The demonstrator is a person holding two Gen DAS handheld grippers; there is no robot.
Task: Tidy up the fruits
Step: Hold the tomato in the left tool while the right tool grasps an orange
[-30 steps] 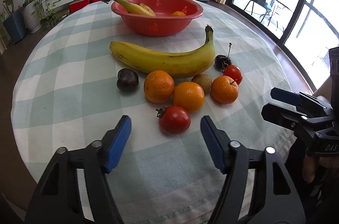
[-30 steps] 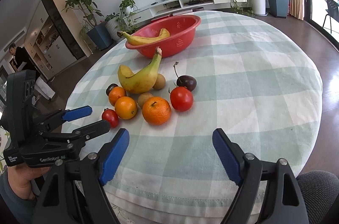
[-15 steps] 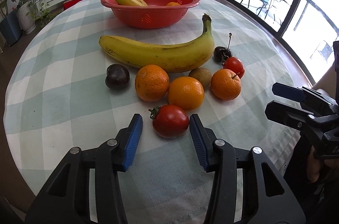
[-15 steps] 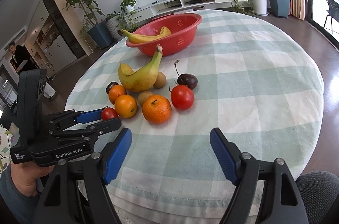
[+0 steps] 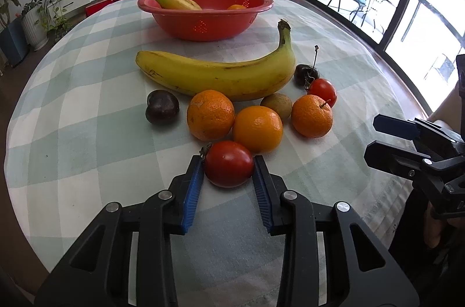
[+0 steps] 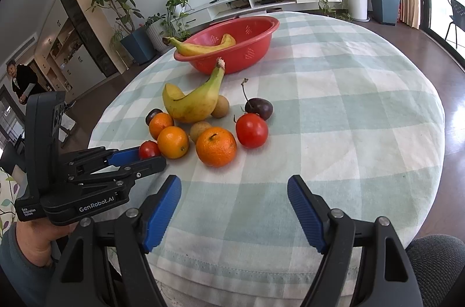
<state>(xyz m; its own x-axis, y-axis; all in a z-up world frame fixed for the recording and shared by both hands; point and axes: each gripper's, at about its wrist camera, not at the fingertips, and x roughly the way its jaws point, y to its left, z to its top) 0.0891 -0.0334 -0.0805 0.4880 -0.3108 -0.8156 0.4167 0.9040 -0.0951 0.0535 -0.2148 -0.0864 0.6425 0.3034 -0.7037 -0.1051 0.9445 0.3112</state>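
Note:
My left gripper (image 5: 228, 172) is shut on a red tomato (image 5: 229, 163) that rests on the checked tablecloth; the blue pads touch both its sides. The tomato also shows in the right wrist view (image 6: 148, 149). Behind it lie three oranges (image 5: 257, 128), a big banana (image 5: 223, 75), a dark plum (image 5: 162, 107), a second tomato (image 5: 322, 88), a dark cherry (image 5: 305, 73) and a small brown fruit (image 5: 276, 104). A red bowl (image 5: 207, 10) at the back holds a banana and an orange. My right gripper (image 6: 234, 198) is open and empty near the table's front edge.
The round table (image 6: 348, 103) drops off at its edges to a dark floor. Potted plants (image 6: 136, 25) and a TV shelf stand behind it. A person (image 6: 20, 80) stands far left. A grey seat cushion (image 6: 436, 263) sits at the lower right.
My left gripper has moved forward and closed its jaws from wide open onto the near tomato. My right gripper has barely moved and stays open.

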